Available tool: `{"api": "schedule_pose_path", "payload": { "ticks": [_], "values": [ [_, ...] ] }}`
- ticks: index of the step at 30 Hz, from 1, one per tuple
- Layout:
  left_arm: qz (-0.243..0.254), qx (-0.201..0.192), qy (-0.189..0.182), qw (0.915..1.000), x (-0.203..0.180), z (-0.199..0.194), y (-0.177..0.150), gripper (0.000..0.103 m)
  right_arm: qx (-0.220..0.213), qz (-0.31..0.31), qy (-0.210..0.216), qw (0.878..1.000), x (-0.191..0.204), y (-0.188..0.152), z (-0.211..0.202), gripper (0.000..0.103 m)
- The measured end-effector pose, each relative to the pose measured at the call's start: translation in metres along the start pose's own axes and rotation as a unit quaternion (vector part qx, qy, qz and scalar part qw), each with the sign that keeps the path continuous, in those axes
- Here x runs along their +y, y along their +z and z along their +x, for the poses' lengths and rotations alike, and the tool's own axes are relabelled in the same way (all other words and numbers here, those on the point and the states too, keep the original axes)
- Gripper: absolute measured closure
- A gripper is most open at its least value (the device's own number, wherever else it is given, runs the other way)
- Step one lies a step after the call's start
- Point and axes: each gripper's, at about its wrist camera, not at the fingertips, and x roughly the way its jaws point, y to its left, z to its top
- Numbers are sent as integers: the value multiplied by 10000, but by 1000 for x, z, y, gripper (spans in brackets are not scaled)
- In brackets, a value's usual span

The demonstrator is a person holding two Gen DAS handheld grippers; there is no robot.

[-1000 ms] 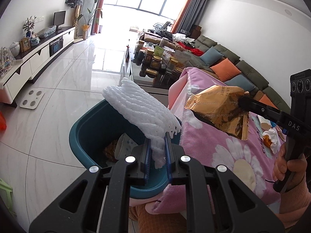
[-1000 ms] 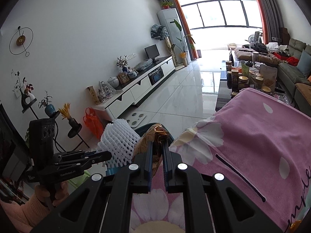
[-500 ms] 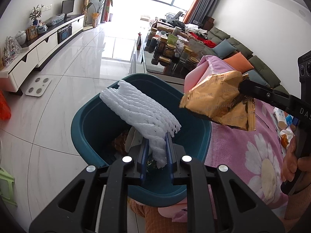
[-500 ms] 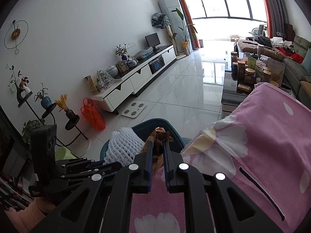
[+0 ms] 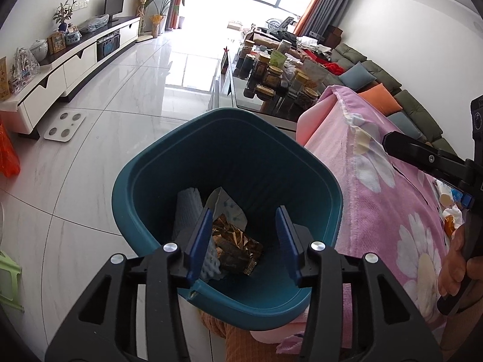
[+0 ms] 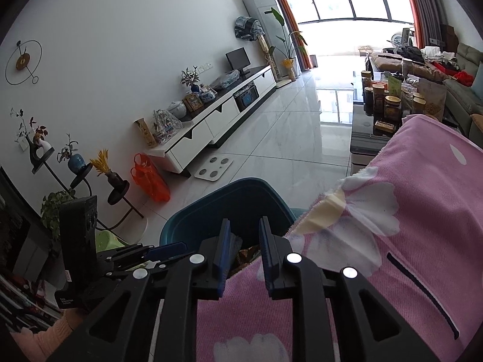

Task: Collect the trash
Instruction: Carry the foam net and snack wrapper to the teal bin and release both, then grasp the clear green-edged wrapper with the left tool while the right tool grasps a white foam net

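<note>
The left gripper [image 5: 243, 235] hangs over the teal bin [image 5: 145, 181], its jaws just parted and empty; the white foam net [image 5: 188, 208] and gold wrapper [image 5: 235, 244] lie inside the bin among other scraps. To the right, the right gripper [image 6: 243, 241] has also just been opening and holds nothing, poised at the bin's edge above the pink cloth [image 6: 407, 211] on the surface. A clean release probably means lifting both straight up, clear of the rim; more litter [image 5: 449, 211] waits far right.
</note>
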Motion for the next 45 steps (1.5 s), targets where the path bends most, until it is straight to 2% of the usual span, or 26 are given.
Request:
{"api": "schedule_pose_path", "payload": {
  "ticks": [2, 8, 12, 17, 25, 33, 39, 42, 45],
  "values": [
    [56, -113, 18, 9999, -5, -7, -2, 51, -74, 13, 24, 10000, -1, -2, -9, 80],
    [530, -558, -197, 9968, -43, -33, -2, 41, -409, -93, -74, 9991, -7, -14, -55, 66],
    [1004, -730, -561, 9907, -82, -47, -8, 38, -664, -44, -262, 9974, -17, -26, -92, 63],
    [1542, -658, -1152, 9791, -140, -50, -17, 37, -952, 174, -557, 9937, -40, -43, -137, 58],
    [2304, -373, -1974, 9521, -226, -43, -55, 37, -1282, 669, -1373, 9799, -86, -86, -206, 57],
    [2994, 71, -2731, 9142, -303, -36, -91, 37, -1524, 1553, -2151, 9521, -145, -143, -269, 57],
    [3263, 553, -3149, 8896, -349, -24, -113, 37, -1631, 2139, -2448, 9315, -183, -178, -298, 57],
    [3362, 739, -3231, 8815, -369, -16, -121, 37, -1648, 2335, -2464, 9261, -196, -190, -302, 56],
    [3425, 894, -3248, 8770, -384, -10, -125, 38, -1624, 2469, -2455, 9233, -207, -199, -305, 56]
  ]
}}
